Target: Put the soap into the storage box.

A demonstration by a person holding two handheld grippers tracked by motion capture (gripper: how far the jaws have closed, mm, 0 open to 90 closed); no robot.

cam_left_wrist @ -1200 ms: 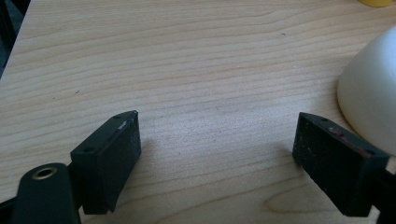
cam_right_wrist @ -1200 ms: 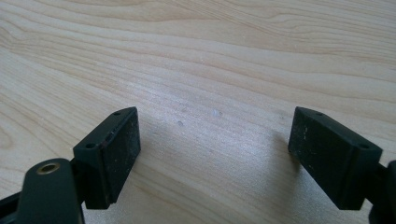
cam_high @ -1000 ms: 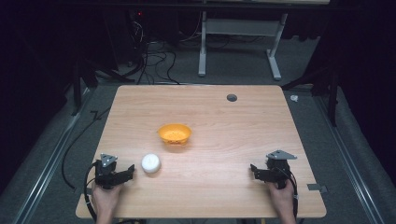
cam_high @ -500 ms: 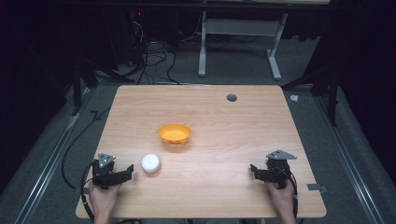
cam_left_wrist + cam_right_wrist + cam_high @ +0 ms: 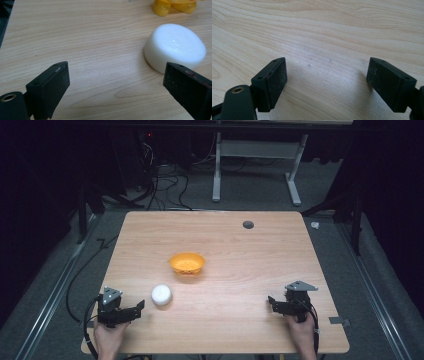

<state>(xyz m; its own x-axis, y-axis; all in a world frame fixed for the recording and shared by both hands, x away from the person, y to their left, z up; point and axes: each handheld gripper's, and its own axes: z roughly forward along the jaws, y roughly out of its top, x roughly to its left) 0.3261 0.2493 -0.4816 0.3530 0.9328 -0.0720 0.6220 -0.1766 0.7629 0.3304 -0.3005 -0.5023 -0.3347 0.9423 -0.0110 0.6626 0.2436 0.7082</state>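
Your wooden table (image 5: pixel 240 250) has plenty of bare room around the orange bowl (image 5: pixel 187 263) at its middle, though both hands sit close to the near edge. The white puck (image 5: pixel 161 294) lies just right of your left gripper (image 5: pixel 134 308), whose jaws have just been opening and stand wide with nothing between them, so swing right to centre the puck before closing. Your right gripper (image 5: pixel 270 301) rests wide and empty over bare wood.

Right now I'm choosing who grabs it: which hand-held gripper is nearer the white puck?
Left. The left hand-held gripper sits just beside the white puck; the right hand-held gripper is across the table.
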